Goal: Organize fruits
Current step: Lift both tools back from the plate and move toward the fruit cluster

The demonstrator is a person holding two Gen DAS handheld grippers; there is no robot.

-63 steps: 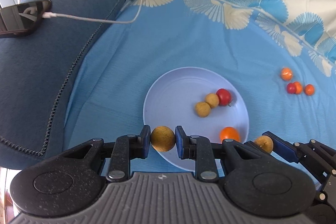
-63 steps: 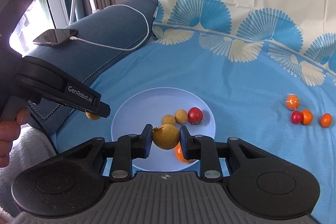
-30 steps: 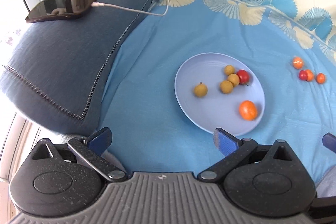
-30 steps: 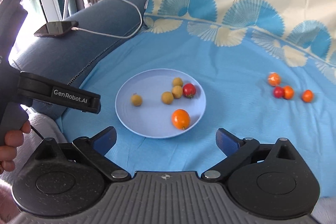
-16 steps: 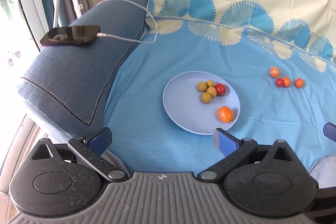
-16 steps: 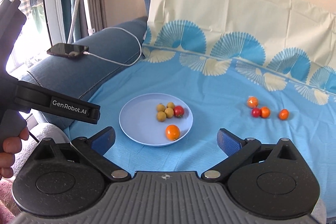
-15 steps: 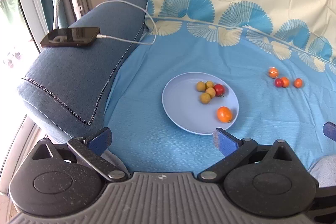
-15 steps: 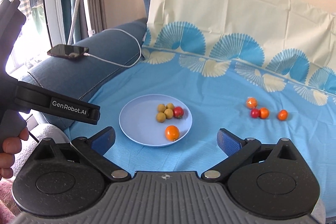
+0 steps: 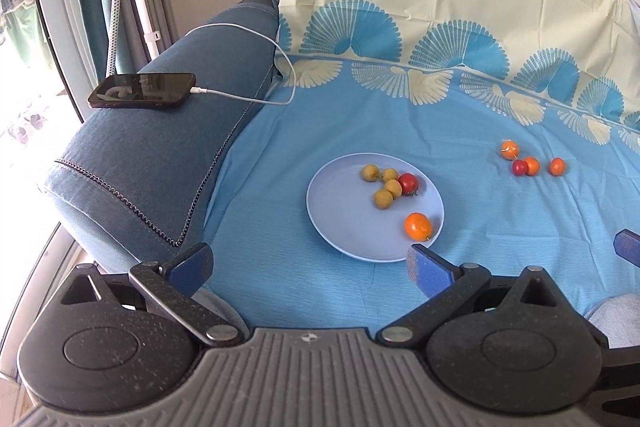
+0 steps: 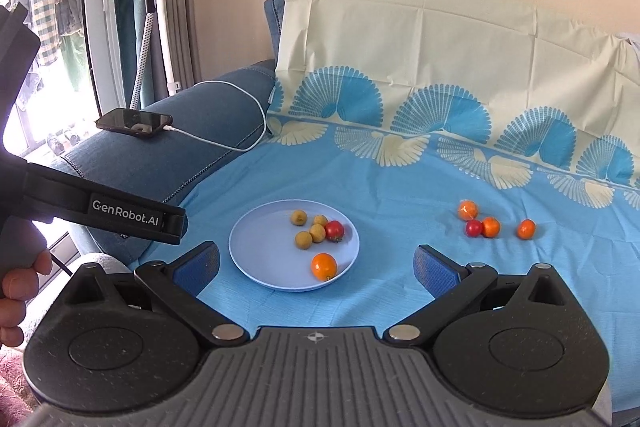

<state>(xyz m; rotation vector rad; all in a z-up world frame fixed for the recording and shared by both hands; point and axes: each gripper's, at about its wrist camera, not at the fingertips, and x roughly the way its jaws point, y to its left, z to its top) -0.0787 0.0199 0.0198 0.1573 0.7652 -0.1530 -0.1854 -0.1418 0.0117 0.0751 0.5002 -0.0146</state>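
A pale blue plate [image 9: 340, 215] [image 10: 260, 251] lies on the blue cloth. It holds several yellow-brown longans [image 9: 383, 199] [image 10: 304, 239], a red tomato [image 9: 408, 183] [image 10: 334, 230] and an orange [image 9: 418, 226] [image 10: 324, 265]. To the right, on the cloth, lies a loose cluster of small orange fruits [image 9: 532, 165] [image 10: 491, 227] with one red tomato [image 9: 519, 167] [image 10: 474, 227]. My left gripper [image 9: 308, 263] is open and empty, held back from the plate. My right gripper [image 10: 316, 267] is open and empty too, well short of the plate.
A phone [image 9: 142, 91] [image 10: 134, 123] on a white cable [image 9: 256, 35] lies on the blue sofa arm [image 9: 160, 155] at left. The left gripper's body [image 10: 100, 207] and a person's hand [image 10: 20, 287] show at the right wrist view's left edge. A clothes steamer [image 10: 148, 7] stands behind.
Both grippers let go of their longans onto the plate, opened wide, and have drawn back and up from the plate; the scene looks farther away now.
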